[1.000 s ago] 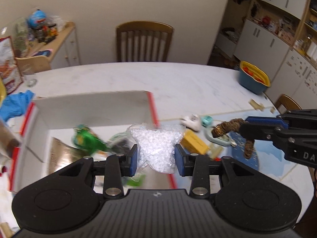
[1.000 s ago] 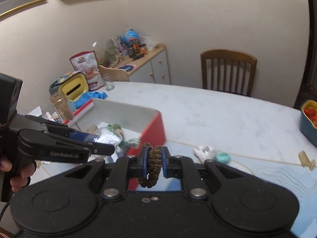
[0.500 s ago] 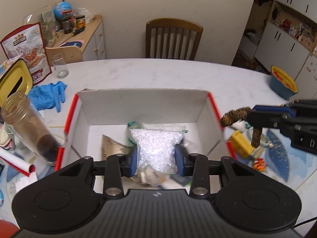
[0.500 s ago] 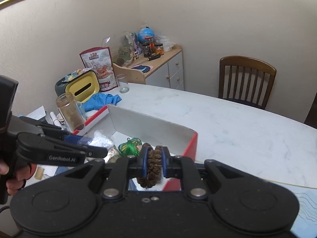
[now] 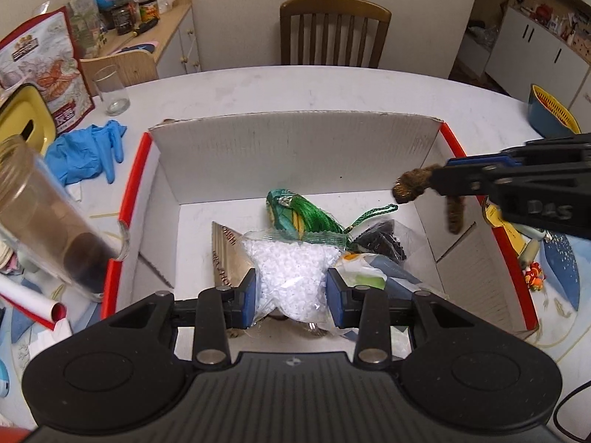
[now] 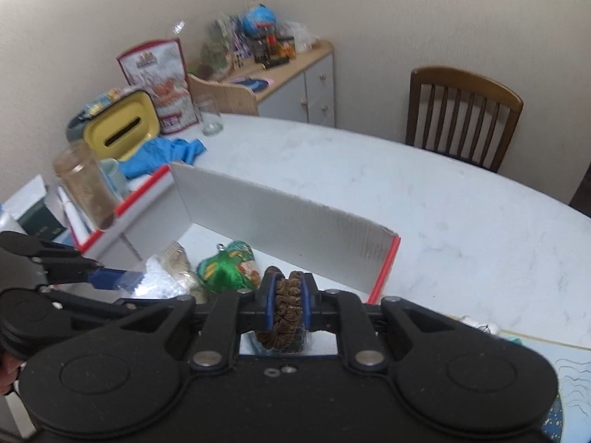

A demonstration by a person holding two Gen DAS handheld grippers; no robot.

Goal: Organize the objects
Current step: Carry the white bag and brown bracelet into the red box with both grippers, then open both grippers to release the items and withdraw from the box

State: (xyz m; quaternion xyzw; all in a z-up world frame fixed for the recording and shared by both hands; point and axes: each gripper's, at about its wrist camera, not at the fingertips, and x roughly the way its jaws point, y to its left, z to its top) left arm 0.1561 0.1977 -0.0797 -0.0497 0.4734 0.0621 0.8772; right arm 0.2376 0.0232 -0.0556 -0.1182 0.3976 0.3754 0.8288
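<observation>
My left gripper (image 5: 291, 291) is shut on a clear bag of white pellets (image 5: 291, 277) and holds it over the open white box with red edges (image 5: 295, 147). My right gripper (image 6: 287, 297) is shut on a brown braided cord (image 6: 286, 306); in the left wrist view the cord (image 5: 410, 184) hangs over the box's right side. In the box lie a green netted packet (image 5: 299, 217), a dark bag (image 5: 380, 240) and a brown paper packet (image 5: 225, 254).
A tall glass jar (image 5: 48, 229) stands by the box's left wall, with blue gloves (image 5: 88, 147), a drinking glass (image 5: 110, 90) and a yellow container (image 6: 118, 129) behind. Small items (image 5: 532, 254) lie right of the box. A wooden chair (image 5: 332, 33) stands at the far side.
Both grippers have moved left, from beside the box to over it, each still holding its object. The right gripper's cord now hangs inside the box's right wall.
</observation>
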